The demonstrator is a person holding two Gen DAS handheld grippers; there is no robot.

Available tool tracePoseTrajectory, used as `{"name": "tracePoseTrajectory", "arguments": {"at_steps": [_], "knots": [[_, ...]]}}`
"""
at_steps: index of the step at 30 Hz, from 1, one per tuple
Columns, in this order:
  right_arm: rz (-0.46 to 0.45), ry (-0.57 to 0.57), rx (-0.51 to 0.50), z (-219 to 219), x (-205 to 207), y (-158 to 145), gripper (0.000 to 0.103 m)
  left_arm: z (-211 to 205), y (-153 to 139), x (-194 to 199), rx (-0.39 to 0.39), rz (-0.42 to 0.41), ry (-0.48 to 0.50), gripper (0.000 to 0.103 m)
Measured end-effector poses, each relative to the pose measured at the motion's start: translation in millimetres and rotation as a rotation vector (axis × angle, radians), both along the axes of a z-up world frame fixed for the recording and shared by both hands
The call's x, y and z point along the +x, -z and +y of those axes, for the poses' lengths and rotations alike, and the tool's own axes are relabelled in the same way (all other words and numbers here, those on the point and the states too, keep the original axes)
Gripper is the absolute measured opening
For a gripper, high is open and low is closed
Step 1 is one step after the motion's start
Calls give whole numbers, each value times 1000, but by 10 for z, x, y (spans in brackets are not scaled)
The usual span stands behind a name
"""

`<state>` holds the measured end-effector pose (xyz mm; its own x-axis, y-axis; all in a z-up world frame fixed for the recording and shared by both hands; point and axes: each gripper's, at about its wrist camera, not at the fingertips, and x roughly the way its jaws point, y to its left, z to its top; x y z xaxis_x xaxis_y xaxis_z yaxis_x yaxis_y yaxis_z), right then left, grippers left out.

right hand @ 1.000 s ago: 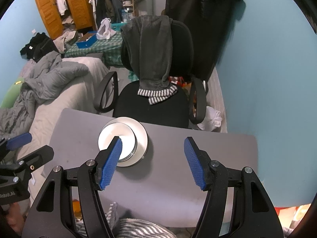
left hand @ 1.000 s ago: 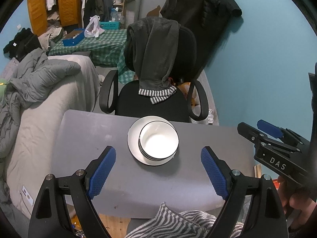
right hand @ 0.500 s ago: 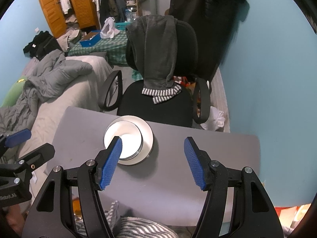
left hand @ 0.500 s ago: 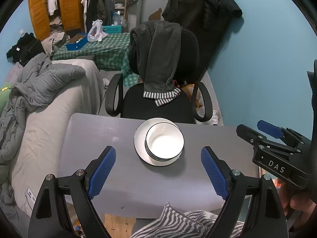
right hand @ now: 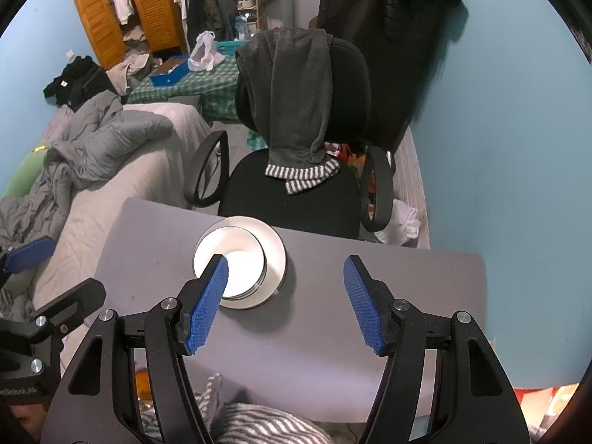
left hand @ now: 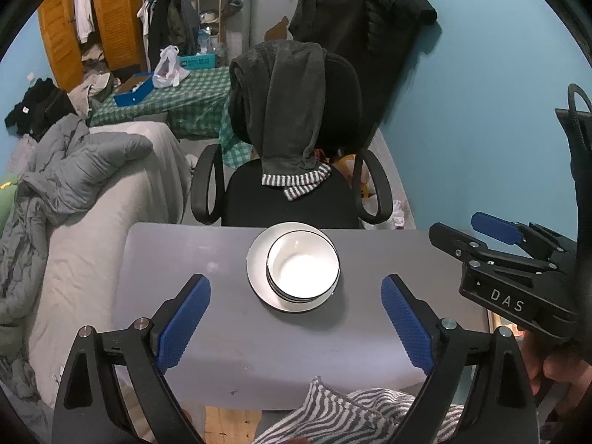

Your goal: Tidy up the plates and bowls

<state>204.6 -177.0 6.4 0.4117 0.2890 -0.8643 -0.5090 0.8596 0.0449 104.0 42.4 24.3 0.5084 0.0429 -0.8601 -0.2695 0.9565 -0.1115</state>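
Above the grey table (left hand: 222, 333), left gripper (left hand: 296, 320) and right gripper (right hand: 285, 303), both angled down, jaws apart.

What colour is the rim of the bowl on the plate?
White bowl with a thin black rim line, clearest in the left wrist view.

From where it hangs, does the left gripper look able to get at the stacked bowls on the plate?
Probably yes. The left gripper is open and empty, the bowls sit straight ahead on the plate, and only bare table lies between them. The right gripper stays off to the side.
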Motion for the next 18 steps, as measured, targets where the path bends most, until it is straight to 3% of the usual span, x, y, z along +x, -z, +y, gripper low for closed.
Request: {"name": "tracePoseTrajectory", "arguments": {"at_steps": [18], "knots": [[10,0,-3,0,31,47,64,83,42,101,-22,22,-32,95]]}}
